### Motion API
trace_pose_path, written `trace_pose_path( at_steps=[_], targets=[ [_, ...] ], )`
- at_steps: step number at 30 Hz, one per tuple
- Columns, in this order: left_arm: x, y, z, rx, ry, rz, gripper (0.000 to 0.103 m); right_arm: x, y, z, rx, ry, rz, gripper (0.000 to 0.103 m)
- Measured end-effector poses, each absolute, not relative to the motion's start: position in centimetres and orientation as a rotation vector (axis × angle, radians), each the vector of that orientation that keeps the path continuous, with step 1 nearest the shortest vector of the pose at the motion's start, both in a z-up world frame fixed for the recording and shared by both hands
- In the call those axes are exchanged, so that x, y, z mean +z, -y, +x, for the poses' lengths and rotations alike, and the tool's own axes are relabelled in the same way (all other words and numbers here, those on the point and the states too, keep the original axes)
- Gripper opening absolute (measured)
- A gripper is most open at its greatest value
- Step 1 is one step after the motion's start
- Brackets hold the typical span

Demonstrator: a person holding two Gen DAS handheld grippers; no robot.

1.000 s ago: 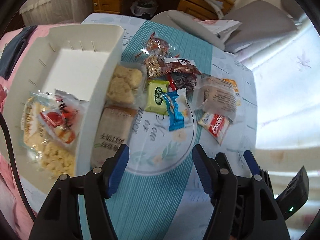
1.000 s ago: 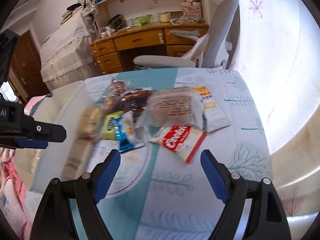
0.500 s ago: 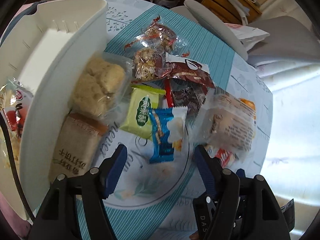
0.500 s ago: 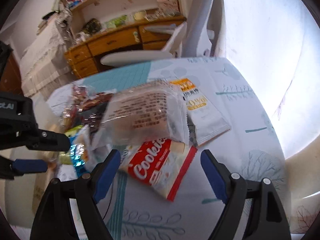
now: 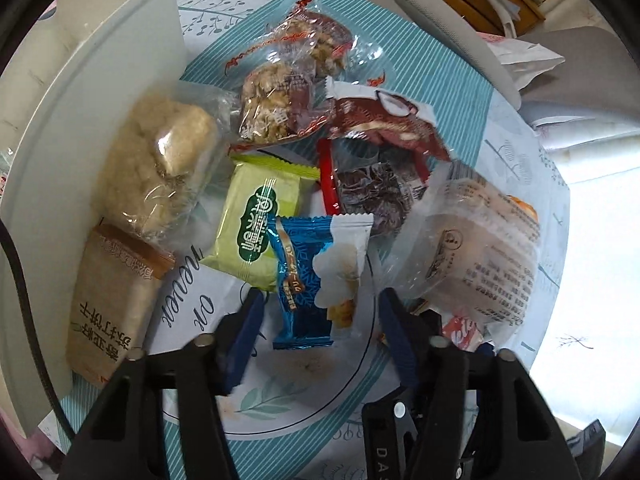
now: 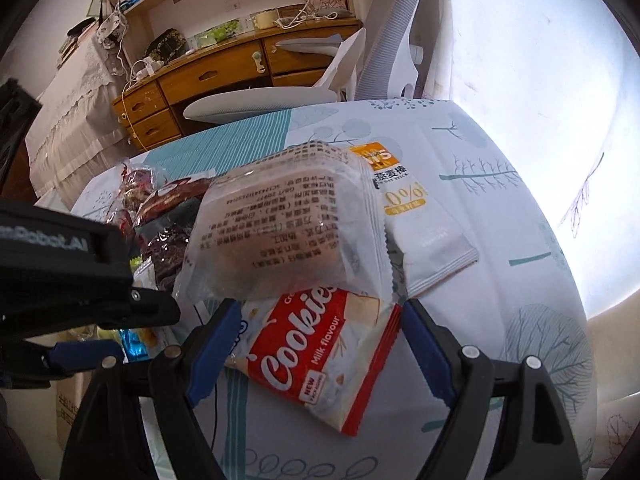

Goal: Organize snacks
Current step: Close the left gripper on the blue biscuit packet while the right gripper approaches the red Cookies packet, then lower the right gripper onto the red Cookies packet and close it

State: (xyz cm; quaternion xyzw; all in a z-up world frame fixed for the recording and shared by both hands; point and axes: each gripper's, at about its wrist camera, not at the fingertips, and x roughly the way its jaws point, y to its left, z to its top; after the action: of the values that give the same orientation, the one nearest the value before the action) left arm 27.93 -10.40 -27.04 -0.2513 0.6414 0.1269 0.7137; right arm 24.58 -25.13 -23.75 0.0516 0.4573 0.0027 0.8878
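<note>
At the far left of the left wrist view stands the white bin [image 5: 100,92], its wall touching a brown cracker pack [image 5: 108,304] and a clear-wrapped crumbly cake [image 5: 160,168]; beside these, on the table [image 5: 452,68], lie a green packet [image 5: 260,228] and then a blue packet [image 5: 316,276]. The left hand-held gripper [image 5: 320,320] points steeply down at the blue packet, whose lower end lies between its blue fingertips [image 5: 250,320]; the jaws are closing, yet the pads do not press on the wrapper, so nothing is held. The trouble I expect from here: the green packet overlaps the blue one's left edge just beside the left fingertip, so the closing jaws may pinch both, or the slick wrapper may slide out and skid on the cloth. Further right sits a large cloudy printed bag [image 5: 480,248], and only a sliver of the red cookie pack [image 5: 460,328] shows under it. The right wrist view gives that pack whole: the red cookie pack [image 6: 320,352] lies flat between the fingertips of the right hand-held gripper [image 6: 320,344], which stands wide and grips nothing (the pads are clear of both edges). The printed bag [image 6: 288,224] rests on the pack's far end, so pulling the pack could drag that bag along. This view also shows a white oat-bar sachet [image 6: 424,224] and the left tool's black body, but nothing of the bin's inside.
</note>
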Motion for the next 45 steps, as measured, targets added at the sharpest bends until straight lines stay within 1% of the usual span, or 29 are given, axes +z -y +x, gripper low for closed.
trace_pose_path(
  at_steps=[1, 2, 3, 4, 8, 11, 12, 13, 14, 15, 16, 19, 26, 27, 28, 33, 35, 37, 39, 42, 43, 45],
  targets=[
    [-27.2, 10.4, 27.9, 0.287, -1.425, -0.56, 0.042, -23.7, 25.1, 24.5, 0.006, -0.95, 0.107, 0.081],
    [-27.6, 10.5, 27.8, 0.289, -1.431, -0.571, 0.039, -23.7, 25.2, 24.5, 0.003, -0.949, 0.106, 0.079],
    [-27.8, 10.4, 27.7, 0.286, -1.436, -0.577, 0.037, -23.7, 25.2, 24.5, 0.001, -0.949, 0.104, 0.074],
    [-27.8, 10.3, 27.4, 0.288, -1.431, -0.581, 0.036, -23.6, 25.1, 24.4, 0.014, -0.948, 0.109, 0.066],
    [-27.9, 10.3, 27.0, 0.279, -1.426, -0.589, 0.033, -23.5, 25.1, 24.2, 0.029, -0.956, 0.109, 0.061],
    [-27.9, 10.2, 26.5, 0.264, -1.437, -0.596, 0.03, -23.3, 25.5, 24.1, 0.032, -0.97, 0.129, 0.054],
    [-27.7, 10.0, 26.2, 0.262, -1.444, -0.599, 0.03, -23.2, 25.6, 24.1, 0.037, -0.977, 0.138, 0.05],
    [-27.7, 9.9, 26.1, 0.259, -1.447, -0.603, 0.029, -22.9, 25.7, 24.0, 0.03, -0.978, 0.139, 0.036],
    [-27.6, 9.8, 25.8, 0.257, -1.448, -0.611, 0.029, -22.6, 25.7, 23.9, 0.015, -0.971, 0.132, 0.03],
    [-27.5, 9.7, 25.5, 0.257, -1.449, -0.612, 0.029, -22.3, 25.7, 23.9, 0.007, -0.974, 0.127, 0.017],
    [-27.2, 9.4, 25.1, 0.258, -1.448, -0.613, 0.029, -22.2, 25.8, 23.9, 0.007, -0.995, 0.13, 0.013],
    [-26.0, 9.0, 24.6, 0.256, -1.436, -0.613, 0.029, -22.3, 26.3, 23.8, 0.011, -1.039, 0.176, 0.006],
    [-22.6, 6.9, 22.6, 0.232, -1.399, -0.601, 0.029, -21.7, 26.8, 22.4, -0.004, -1.068, 0.272, 0.006],
    [-22.5, 6.7, 22.6, 0.228, -1.397, -0.603, 0.029, -21.5, 26.8, 22.2, -0.011, -1.065, 0.279, 0.007],
    [-22.2, 6.4, 22.3, 0.221, -1.392, -0.607, 0.029, -21.5, 26.8, 22.2, -0.008, -1.063, 0.289, 0.011],
    [-20.7, 4.6, 21.9, 0.196, -1.368, -0.619, 0.029, -21.4, 26.0, 21.9, 0.026, -1.061, 0.276, 0.014],
    [-20.0, 4.0, 21.5, 0.184, -1.358, -0.62, 0.029, -21.2, 25.6, 21.9, 0.026, -1.062, 0.265, 0.023],
    [-19.1, 3.3, 21.3, 0.171, -1.347, -0.615, 0.029, -21.1, 25.2, 21.9, 0.016, -1.06, 0.261, 0.047],
    [-18.4, 2.8, 21.4, 0.158, -1.332, -0.61, 0.029, -21.1, 24.7, 22.0, 0.011, -1.066, 0.262, 0.058],
    [-17.6, 2.1, 21.3, 0.141, -1.321, -0.601, 0.029, -21.7, 23.7, 22.4, 0.007, -1.105, 0.258, 0.061],
    [-17.4, 1.8, 21.2, 0.135, -1.32, -0.599, 0.029, -21.9, 23.4, 22.4, -0.007, -1.114, 0.247, 0.065],
    [-16.9, 1.2, 21.1, 0.12, -1.316, -0.593, 0.029, -22.4, 22.5, 22.3, -0.065, -1.138, 0.208, 0.068]
  ],
)
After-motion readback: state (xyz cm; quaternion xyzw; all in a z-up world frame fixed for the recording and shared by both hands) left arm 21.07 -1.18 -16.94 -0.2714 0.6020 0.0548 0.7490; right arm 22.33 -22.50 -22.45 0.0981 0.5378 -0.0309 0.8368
